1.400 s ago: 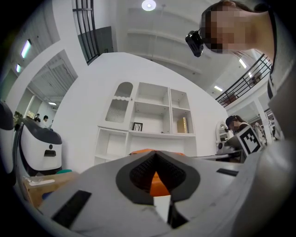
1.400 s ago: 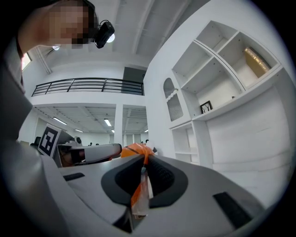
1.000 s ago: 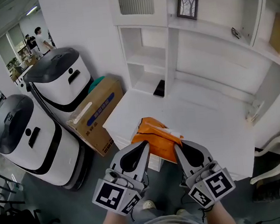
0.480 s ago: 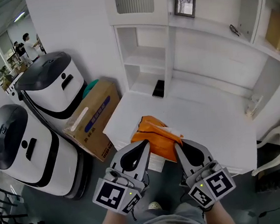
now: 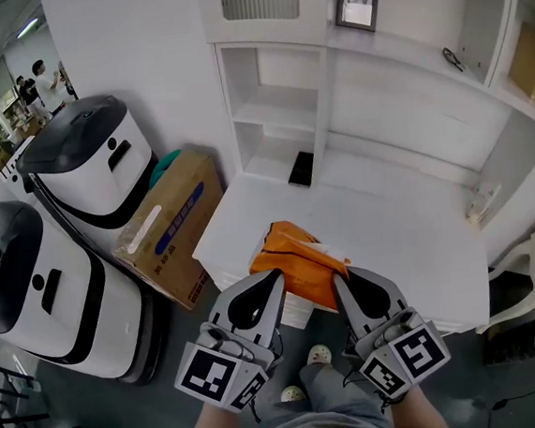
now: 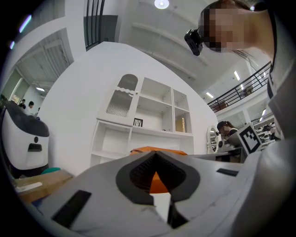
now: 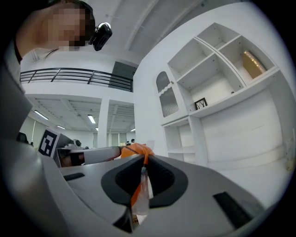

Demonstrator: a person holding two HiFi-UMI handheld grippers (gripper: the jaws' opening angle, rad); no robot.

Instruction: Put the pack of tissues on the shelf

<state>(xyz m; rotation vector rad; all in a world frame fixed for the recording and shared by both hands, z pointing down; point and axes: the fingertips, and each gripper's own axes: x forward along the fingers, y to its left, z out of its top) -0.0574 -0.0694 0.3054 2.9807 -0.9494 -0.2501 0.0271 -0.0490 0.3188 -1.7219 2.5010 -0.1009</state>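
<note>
Showing crumpled orange wrap, the pack of tissues [image 5: 299, 260] looks soft.

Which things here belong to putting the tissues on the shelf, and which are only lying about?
Belong to the job:
- orange tissue pack, gripped by the left gripper and the right gripper
- white shelf unit

Only lying about:
- cardboard box
- picture frame
- small black flat object
- two white-and-black machines
</note>
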